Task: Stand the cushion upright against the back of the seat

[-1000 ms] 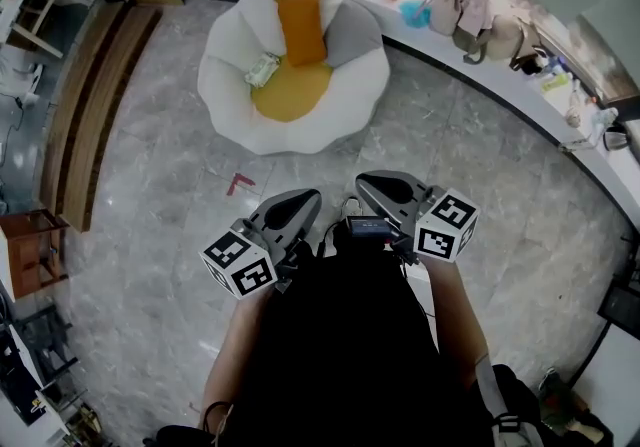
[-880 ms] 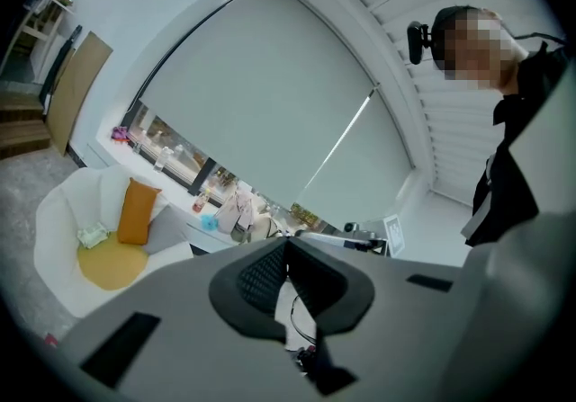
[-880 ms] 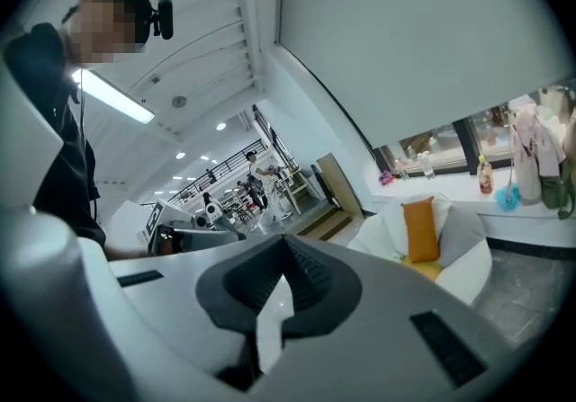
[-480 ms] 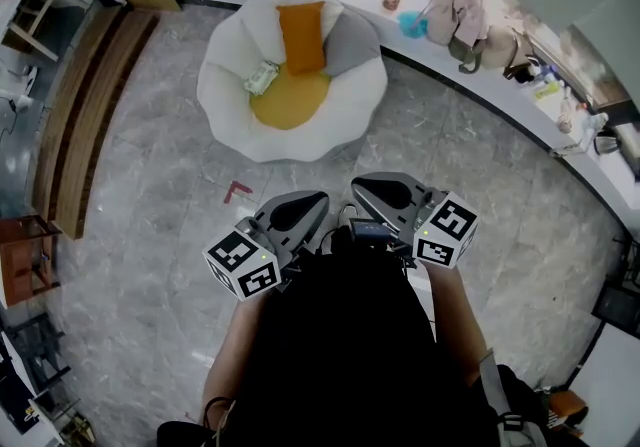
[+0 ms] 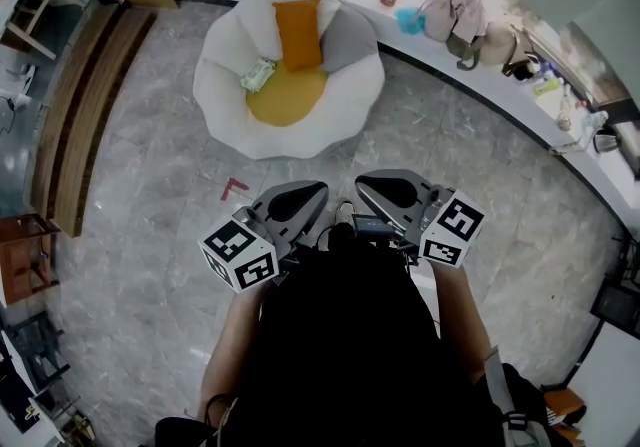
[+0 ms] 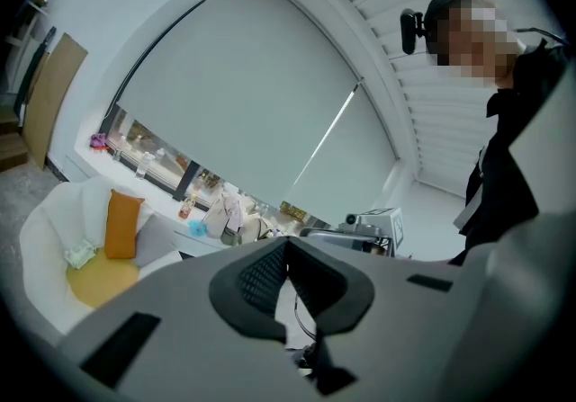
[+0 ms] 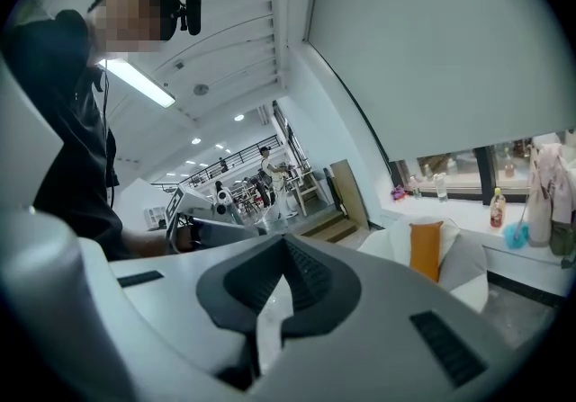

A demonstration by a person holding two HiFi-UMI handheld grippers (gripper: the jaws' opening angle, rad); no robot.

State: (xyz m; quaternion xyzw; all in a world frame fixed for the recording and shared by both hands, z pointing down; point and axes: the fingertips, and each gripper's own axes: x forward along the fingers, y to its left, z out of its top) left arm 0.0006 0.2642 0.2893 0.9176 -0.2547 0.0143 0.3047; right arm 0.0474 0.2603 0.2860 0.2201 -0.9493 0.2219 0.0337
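Observation:
An orange cushion (image 5: 298, 32) stands upright against the back of the white petal-shaped chair (image 5: 222, 85), above its yellow seat pad (image 5: 285, 101). A grey cushion (image 5: 351, 46) leans beside it on the right. The orange cushion (image 6: 121, 225) shows small in the left gripper view, and the same cushion (image 7: 425, 249) in the right gripper view. My left gripper (image 5: 316, 197) and right gripper (image 5: 363, 186) hang side by side in front of the person's chest, far from the chair, both shut and empty. Their jaws meet in each gripper view: left gripper (image 6: 287, 249), right gripper (image 7: 283, 252).
A small green-white packet (image 5: 258, 73) lies on the seat's left. A curved window ledge (image 5: 480, 85) holds bottles and bags behind the chair. A wooden bench (image 5: 85, 85) runs along the left, a red mark (image 5: 233, 187) is on the marble floor, and a brown side table (image 5: 25, 250) stands far left.
Both grippers rolled a little and the right one rose slightly. The head view drifted, so the chair sits a bit higher in the picture. The cushion has not moved.

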